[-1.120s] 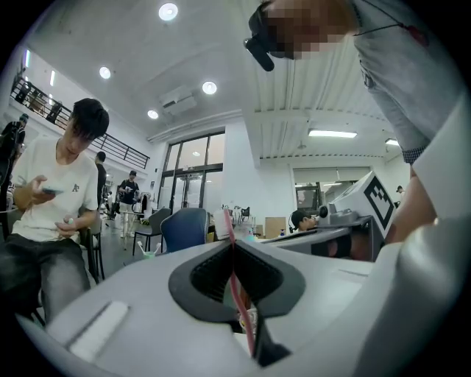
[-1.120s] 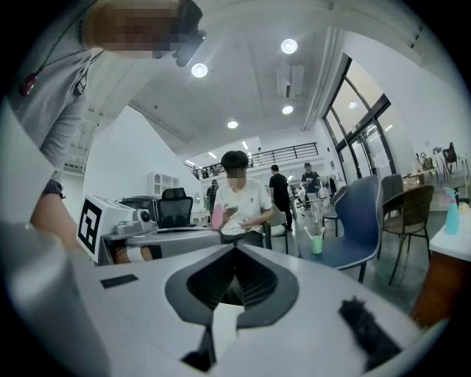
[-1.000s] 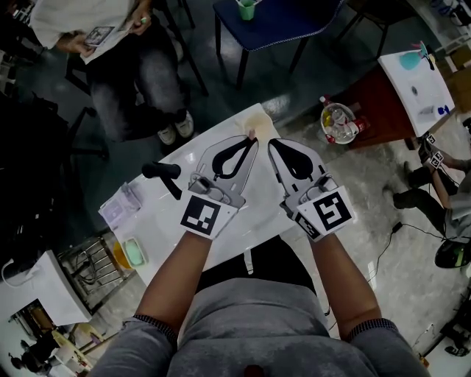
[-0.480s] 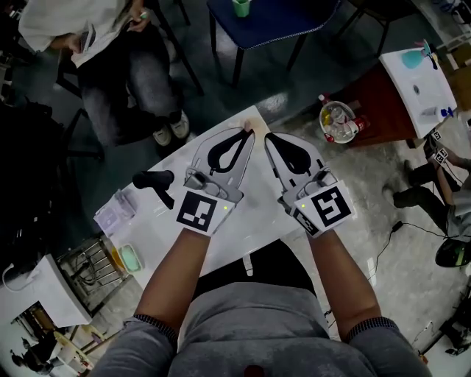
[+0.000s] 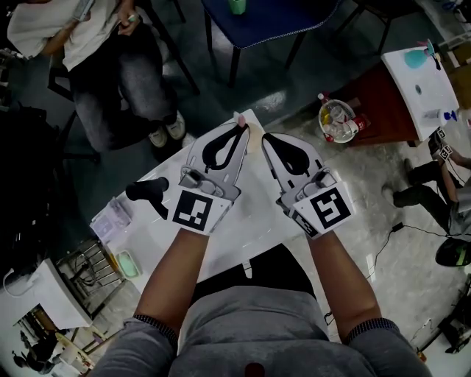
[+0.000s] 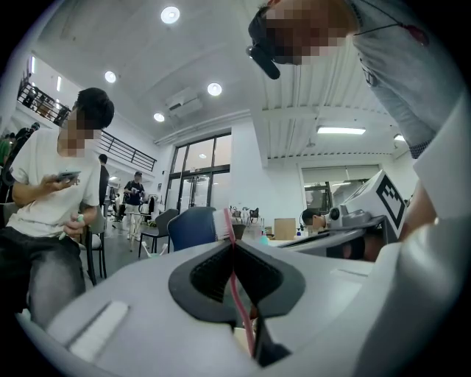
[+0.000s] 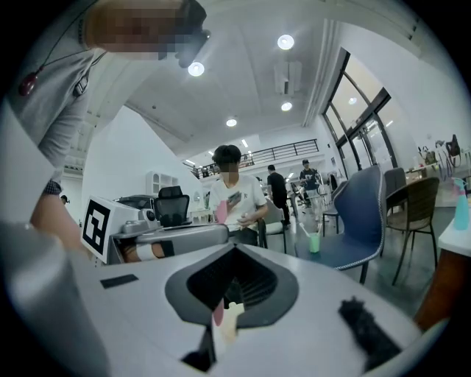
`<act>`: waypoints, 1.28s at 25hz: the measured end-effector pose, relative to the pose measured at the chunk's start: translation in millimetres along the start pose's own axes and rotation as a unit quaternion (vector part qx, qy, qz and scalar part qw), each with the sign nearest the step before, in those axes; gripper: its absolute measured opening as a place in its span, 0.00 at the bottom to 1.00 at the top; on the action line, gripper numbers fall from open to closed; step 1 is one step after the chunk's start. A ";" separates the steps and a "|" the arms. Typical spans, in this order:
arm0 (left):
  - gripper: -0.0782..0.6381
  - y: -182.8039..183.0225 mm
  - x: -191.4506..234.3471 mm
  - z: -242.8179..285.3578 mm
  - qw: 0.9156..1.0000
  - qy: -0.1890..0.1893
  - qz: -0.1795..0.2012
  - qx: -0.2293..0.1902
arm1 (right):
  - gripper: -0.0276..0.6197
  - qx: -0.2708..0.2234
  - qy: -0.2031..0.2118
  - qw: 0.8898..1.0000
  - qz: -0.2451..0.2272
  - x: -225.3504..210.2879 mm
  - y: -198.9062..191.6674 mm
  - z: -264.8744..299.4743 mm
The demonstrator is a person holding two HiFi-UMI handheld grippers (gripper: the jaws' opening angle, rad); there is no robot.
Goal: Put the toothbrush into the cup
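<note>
Pink thin-handled toothbrush [image 6: 237, 291] sits clamped in the closed jaws of the left gripper [image 6: 234, 244]. Its bristle head pokes past the tips, at the upper middle of the head view. It is pinched partway along the handle, probably so it can be steered end-first into a cup. The right gripper [image 7: 235, 249] also has its jaws together, tips meeting. A pale cream thing [image 7: 231, 318] shows low in its gap; whether it is gripped, or is the cup, I cannot tell. Both hover over the far corner of a white tabletop [image 5: 257, 213] bearing a black handled tool [image 5: 147, 191]. Around it lie grey floor, a blue chair [image 5: 272, 18] carrying a small green cup [image 5: 237, 6], and a seated person [image 5: 96, 44] at upper left.
</note>
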State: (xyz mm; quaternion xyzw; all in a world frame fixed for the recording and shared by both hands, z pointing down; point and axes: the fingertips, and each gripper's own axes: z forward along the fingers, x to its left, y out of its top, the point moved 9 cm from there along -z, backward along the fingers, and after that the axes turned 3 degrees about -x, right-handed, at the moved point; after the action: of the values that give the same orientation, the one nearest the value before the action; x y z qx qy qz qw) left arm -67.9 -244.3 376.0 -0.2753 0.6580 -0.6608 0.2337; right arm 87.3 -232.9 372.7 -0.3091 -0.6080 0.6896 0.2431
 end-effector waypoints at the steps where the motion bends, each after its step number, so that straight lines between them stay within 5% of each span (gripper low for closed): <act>1: 0.13 -1.7 1.3 2.3 1.000 0.001 -0.001 0.000 | 0.05 0.001 0.000 1.000 0.001 -1.9 -1.3 1.1; 32: 0.13 -86.9 10.2 27.1 0.998 0.024 -0.026 0.049 | 0.05 0.042 -0.006 0.999 0.031 -29.1 -69.9 17.9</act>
State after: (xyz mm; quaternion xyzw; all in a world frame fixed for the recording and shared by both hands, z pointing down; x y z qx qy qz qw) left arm -52.6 -269.1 462.8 -0.2649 0.6227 -0.7045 0.2139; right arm 91.7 -256.0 446.9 -0.3134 -0.5703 0.7235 0.2303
